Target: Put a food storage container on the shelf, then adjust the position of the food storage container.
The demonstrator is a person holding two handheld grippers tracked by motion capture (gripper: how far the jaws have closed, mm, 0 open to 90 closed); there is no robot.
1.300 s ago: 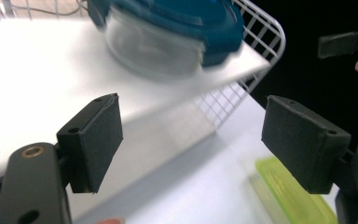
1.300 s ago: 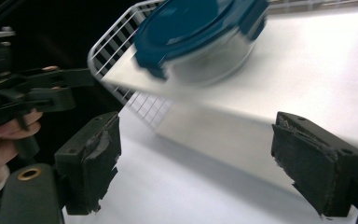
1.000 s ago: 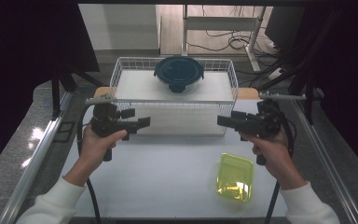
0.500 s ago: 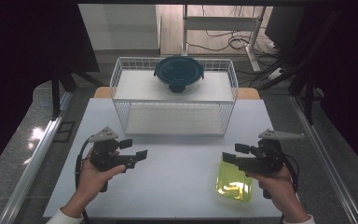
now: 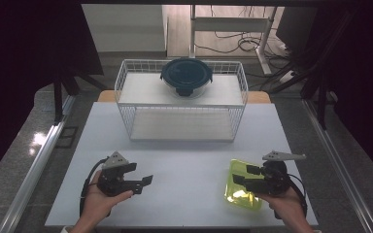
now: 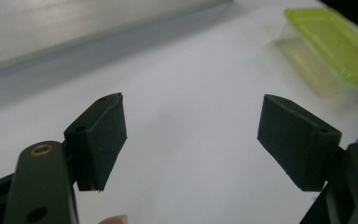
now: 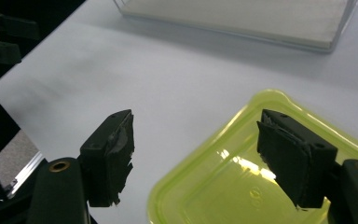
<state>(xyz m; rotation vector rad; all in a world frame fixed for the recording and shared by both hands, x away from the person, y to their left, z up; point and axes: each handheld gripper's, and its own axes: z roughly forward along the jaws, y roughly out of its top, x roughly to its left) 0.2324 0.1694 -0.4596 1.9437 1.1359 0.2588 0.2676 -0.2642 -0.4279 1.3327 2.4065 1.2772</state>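
In the lower left of the high view, the left hand [image 5: 98, 199] is holding the left gripper [image 5: 145, 181] low over the white table [image 5: 184, 160], with its jaws pointing toward the middle of the frame. In the left gripper view those jaws are standing spread wide with nothing between them, bare tabletop is lying under the gap, and the yellow-green container [image 6: 333, 44] is sitting in the upper right corner, well apart from them. In the upper middle of the high view, a white wire basket [image 5: 126, 104] is standing at the far side of the table, and a round dark lidded bowl [image 5: 186, 75] is resting on top of it. Moving to the lower right of the high view, the yellow-green container [image 5: 238, 199] is lying flat on the table near the front edge, and the right gripper [image 5: 235, 179], held by the right hand [image 5: 286, 206], is hovering just above its upper left part with its jaws pointing toward the middle. In the right gripper view the jaws are spread apart and holding nothing: one jaw is sitting over the lid of the yellow-green container [image 7: 242, 186] in the lower right, and the other is over bare table at the lower left.
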